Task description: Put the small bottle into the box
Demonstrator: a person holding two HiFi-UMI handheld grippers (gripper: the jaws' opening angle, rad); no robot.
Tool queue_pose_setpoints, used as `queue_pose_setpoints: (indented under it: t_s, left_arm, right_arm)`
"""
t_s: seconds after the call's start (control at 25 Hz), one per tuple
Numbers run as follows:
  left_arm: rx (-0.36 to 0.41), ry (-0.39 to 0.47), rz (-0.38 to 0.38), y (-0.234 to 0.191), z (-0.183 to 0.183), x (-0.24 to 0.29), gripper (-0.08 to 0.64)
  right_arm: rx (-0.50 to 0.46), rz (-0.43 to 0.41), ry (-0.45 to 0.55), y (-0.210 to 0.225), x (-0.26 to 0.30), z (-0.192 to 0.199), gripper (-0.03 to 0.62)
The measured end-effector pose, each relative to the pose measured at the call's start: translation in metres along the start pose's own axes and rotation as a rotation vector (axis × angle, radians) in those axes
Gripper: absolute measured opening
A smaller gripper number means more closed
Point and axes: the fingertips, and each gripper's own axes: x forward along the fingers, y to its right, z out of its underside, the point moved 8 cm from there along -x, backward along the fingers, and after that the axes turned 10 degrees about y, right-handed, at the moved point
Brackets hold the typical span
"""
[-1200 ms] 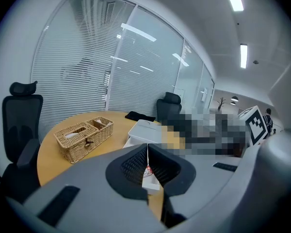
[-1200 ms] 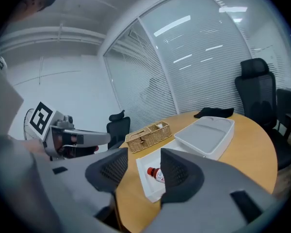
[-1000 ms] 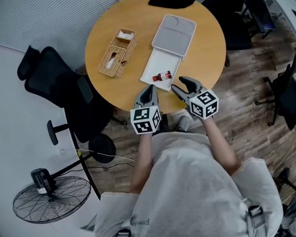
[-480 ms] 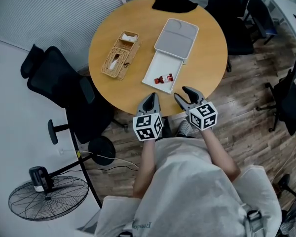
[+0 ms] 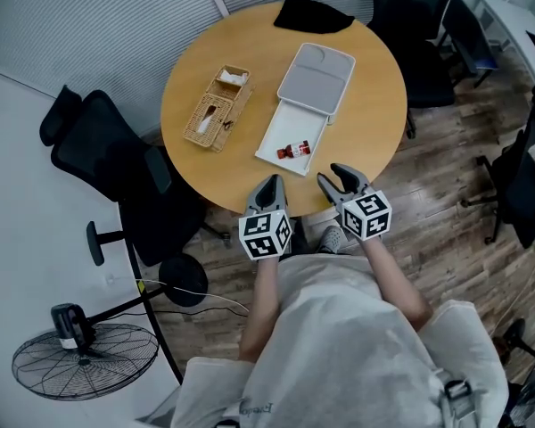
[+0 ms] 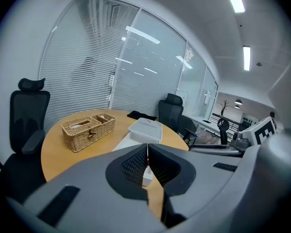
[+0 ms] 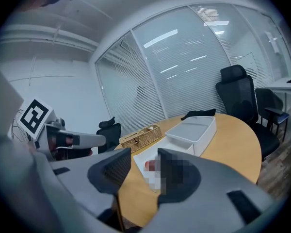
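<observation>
Bottle (image 5: 293,151) is seen whole in box (image 5: 290,123) only from head view. Left gripper (image 5: 269,183), jaws together, and right gripper (image 5: 336,176), jaws closing empty, are held at table (image 5: 241,61) edge.

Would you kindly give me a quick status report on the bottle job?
Left hand-held gripper shut, empty. Right hand-held gripper closing on nothing. Small bottle lying in the open white box. Nothing blocks it.
</observation>
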Motion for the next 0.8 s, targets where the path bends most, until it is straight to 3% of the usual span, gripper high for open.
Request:
queue_pose_setpoints:
  t_s: [0.2, 0.36, 0.48, 0.8]
  left_arm:
    - [0.007, -0.001, 0.004, 0.001, 0.0, -0.0004, 0.029]
    - [0.01, -0.004, 0.005, 0.0014, -0.0001, -0.0005, 0.029]
    - [0.011, -0.004, 0.007, 0.0026, -0.0001, -0.0005, 0.029]
    - [0.013, -0.007, 0.008, 0.0045, 0.0002, 0.001, 0.028]
  right_arm:
    - [0.0, 0.015, 0.002, 0.0006, -0.0017, -0.0002, 0.153]
    - [0.015, 0.038, 0.013, 0.0031, -0.0031, -0.0004, 0.061]
    - [0.027, 0.041, 0.017, 0.0046, -0.0044, -0.0004, 0.033]
    - [0.029, 0.046, -0.004, 0.0056, -0.0031, 0.0016, 0.018]
